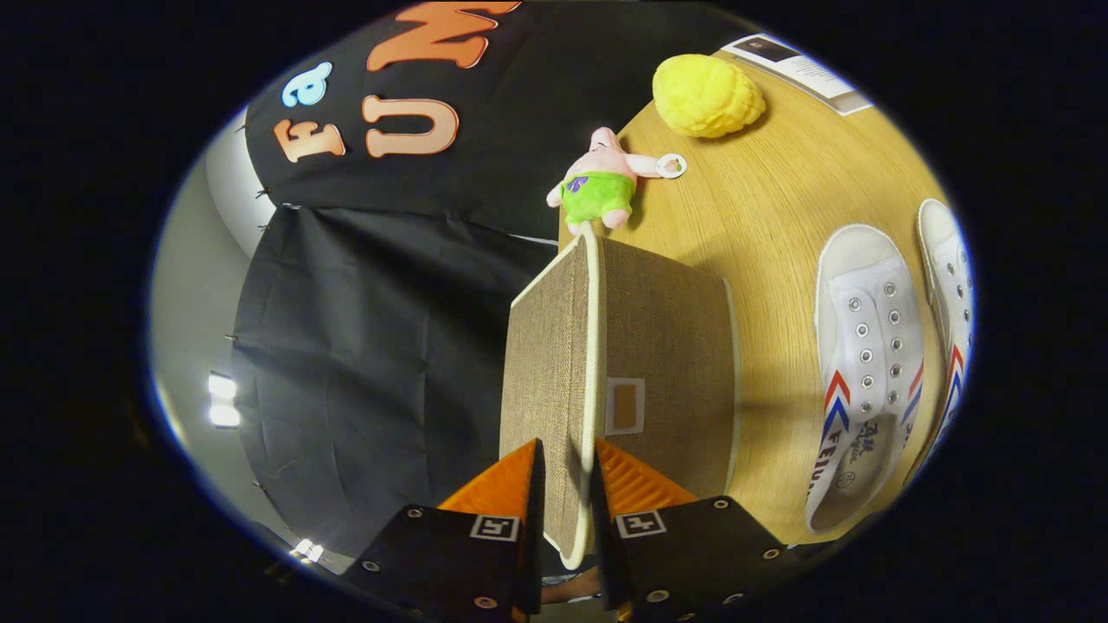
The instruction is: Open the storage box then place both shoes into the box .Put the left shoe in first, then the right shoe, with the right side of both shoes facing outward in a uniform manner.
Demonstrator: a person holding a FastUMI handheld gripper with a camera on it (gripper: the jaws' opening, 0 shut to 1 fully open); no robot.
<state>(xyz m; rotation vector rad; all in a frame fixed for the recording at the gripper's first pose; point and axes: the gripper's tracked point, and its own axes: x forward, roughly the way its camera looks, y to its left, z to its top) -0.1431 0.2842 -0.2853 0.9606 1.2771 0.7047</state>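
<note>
The brown fabric storage box (666, 346) with pale trim stands on the wooden table (762, 208), its wall with a small label window just beyond my fingers. My gripper (567, 459) is shut on the pale-trimmed front edge of the box's lid (545, 363); the rim runs straight between both fingers. I cannot tell how far the lid stands off the box. Two white canvas shoes with red and blue chevrons lie side by side on the table beside the box: the nearer shoe (866, 372) and the farther shoe (948, 294), openings facing up.
A pink plush star toy in green shorts (602, 182) lies at the table's edge just beyond the box. Past it sit a yellow bumpy soft object (705, 93) and a printed card (801, 69). Black booth cloth hangs on the lid's side.
</note>
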